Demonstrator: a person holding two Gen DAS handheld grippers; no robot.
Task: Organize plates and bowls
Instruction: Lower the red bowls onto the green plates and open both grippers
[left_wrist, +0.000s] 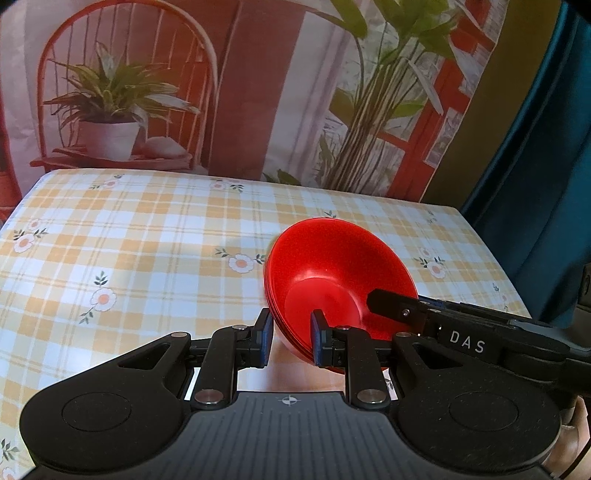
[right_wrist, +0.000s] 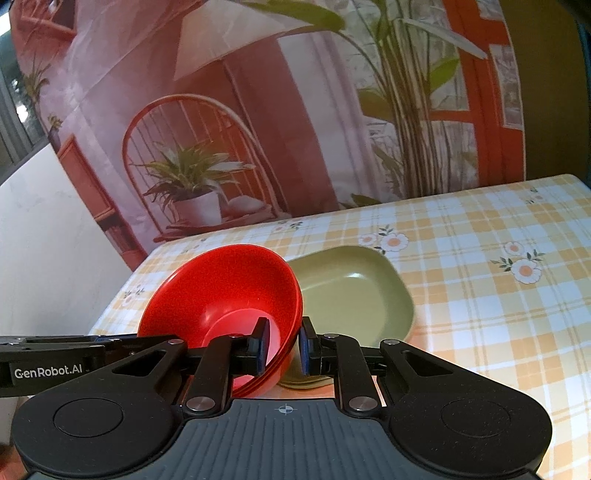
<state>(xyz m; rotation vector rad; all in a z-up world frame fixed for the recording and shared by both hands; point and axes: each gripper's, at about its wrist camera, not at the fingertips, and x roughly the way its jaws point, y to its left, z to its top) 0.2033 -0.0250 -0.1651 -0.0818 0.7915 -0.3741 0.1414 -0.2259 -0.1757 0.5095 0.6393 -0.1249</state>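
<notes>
Both tongs (left_wrist: 290, 338) (right_wrist: 282, 347) pinch the stacked red bowls' (left_wrist: 332, 273) rim, hiding the green dish's (right_wrist: 354, 291) front.

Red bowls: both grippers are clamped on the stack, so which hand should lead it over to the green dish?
Probably the right. The right gripper holds the red bowls' rim right next to the green dish; the left gripper grips the far side.

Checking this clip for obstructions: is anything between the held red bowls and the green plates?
Nothing visible. Both grippers, left and right, clamp the rim of the red bowls. In the right wrist view the green plates lie directly beside and behind them on the tablecloth, with nothing between.
</notes>
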